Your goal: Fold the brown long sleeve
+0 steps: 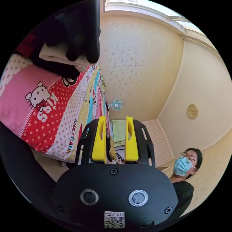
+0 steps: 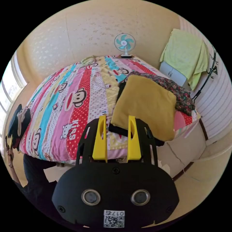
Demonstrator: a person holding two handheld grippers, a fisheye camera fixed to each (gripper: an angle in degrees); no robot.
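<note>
Partly hidden: brown long sleeve [image 2: 145, 104] | gripper [image 2: 117, 128] overlaps its edge

Left gripper view: rolled sideways and tipped upward from low beside the bed with the striped cartoon-print cover [image 1: 46, 106], close to its near edge, facing along it toward the cream patterned wall [image 1: 137, 62] and ceiling. Right gripper view: upright, from just off the bed's [image 2: 72, 96] foot edge, looking down its length, near the folded mustard-brown garment [image 2: 145, 104]. Shared by both: the bed cover, the small teal fan [image 1: 116, 104] [image 2: 124, 43] by the far wall [image 2: 91, 31], and the pale green cloth [image 1: 119, 131] [image 2: 187, 56].
</note>
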